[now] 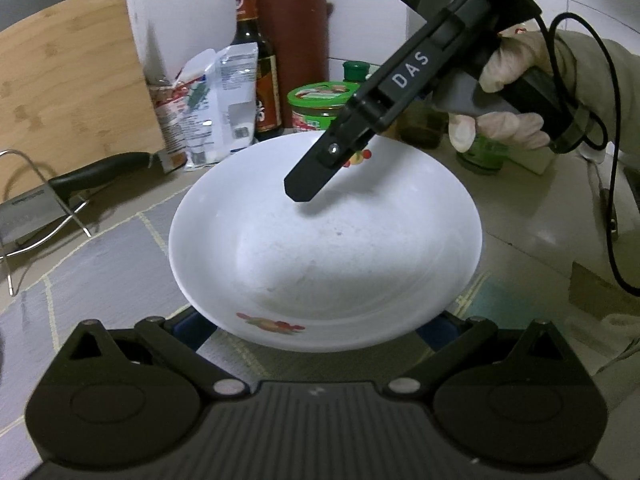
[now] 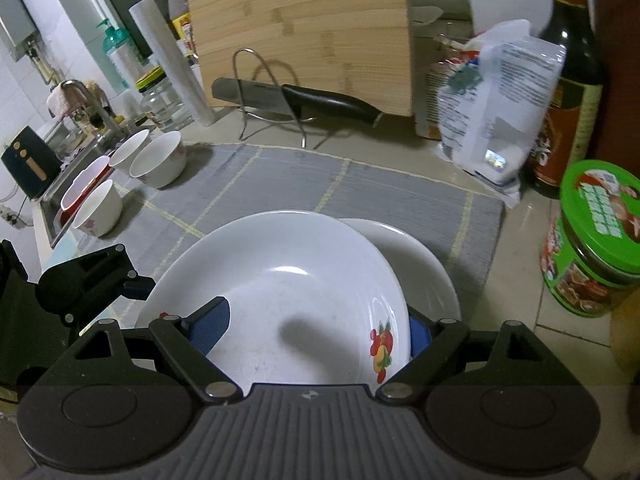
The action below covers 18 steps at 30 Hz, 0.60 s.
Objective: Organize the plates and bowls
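Transfer step. The right claw point(image 2: 316, 328), jaws spread wide, straddles the rim of a shallow white ceramic plate with fruit decals point(image 2: 288, 280), held partly over a second white plate point(image 2: 424, 268) on the grey mat-covered counter point(image 2: 280, 176). The left claw point(image 1: 312, 328) reaches under the opposite rim; grip indeterminate. Next move, judged: centre it, lower, release.

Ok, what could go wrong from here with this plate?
The printed plate sits tilted between the wide-spread fingers of the right tool. Whether the pads grip firmly is unclear, so it might slip. A drop could strike the second plate showing from behind it, risking chips. The green-lidded jar stands close by and could get knocked.
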Each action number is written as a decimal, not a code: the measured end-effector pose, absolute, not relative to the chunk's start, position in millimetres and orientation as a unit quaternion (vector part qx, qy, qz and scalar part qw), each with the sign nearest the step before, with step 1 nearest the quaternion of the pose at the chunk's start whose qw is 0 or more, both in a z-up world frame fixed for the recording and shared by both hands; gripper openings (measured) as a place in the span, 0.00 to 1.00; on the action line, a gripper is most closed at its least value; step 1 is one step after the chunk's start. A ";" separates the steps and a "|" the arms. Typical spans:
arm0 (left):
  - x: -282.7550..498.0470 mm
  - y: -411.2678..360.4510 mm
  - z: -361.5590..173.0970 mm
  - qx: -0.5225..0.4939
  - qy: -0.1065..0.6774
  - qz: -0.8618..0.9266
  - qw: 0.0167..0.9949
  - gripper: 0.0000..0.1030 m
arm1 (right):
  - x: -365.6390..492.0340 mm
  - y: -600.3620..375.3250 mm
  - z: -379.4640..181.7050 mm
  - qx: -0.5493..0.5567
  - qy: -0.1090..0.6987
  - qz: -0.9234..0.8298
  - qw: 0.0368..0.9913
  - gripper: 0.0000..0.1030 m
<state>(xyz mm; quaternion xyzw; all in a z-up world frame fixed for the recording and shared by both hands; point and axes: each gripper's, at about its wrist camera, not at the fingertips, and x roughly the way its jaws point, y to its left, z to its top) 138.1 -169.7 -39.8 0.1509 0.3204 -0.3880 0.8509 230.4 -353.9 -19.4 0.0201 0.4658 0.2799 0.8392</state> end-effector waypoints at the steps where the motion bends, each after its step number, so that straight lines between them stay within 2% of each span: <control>1: 138.8 -171.4 -40.3 0.151 0.321 -0.389 0.850 1.00 | 230.0 -355.7 -19.6 0.021 0.466 0.279 0.840 0.89; 18: 147.9 -179.6 -48.8 0.151 0.337 -0.390 0.843 1.00 | 238.7 -364.9 -34.5 0.018 0.472 0.261 0.842 0.89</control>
